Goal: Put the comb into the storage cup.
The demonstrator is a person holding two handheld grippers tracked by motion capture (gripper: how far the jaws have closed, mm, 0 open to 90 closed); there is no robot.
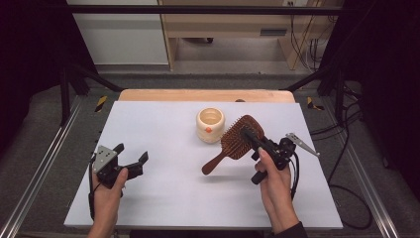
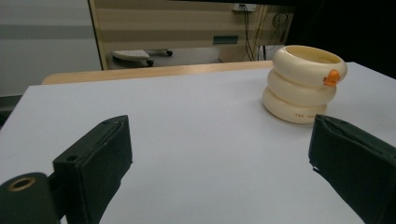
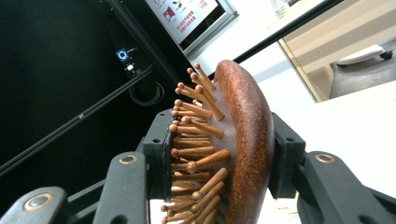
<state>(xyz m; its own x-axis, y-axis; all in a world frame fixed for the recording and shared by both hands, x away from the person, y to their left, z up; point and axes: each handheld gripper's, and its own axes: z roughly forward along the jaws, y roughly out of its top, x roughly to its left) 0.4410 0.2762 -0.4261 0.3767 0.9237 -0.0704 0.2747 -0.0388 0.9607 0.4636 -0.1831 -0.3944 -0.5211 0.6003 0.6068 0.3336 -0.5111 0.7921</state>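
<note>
The left gripper (image 1: 130, 159) hovers with jaws wide and empty over the counter (image 1: 168, 188), perhaps freed to help; the right gripper (image 1: 257, 140) clamps the wooden hairbrush (image 1: 236, 141) by its head (handle free), beside the cream pot (image 1: 210, 125).

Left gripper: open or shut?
Open. The left gripper jaws stand wide apart over bare table, nothing between them.

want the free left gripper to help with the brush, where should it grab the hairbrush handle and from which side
Probably the bare handle, near its free end. The right gripper is clamped across the head of the hairbrush, bristles against one jaw, so the handle sticks out down-left, off the table, toward the open left gripper. Come from that left side, jaws across the narrow handle.
</note>
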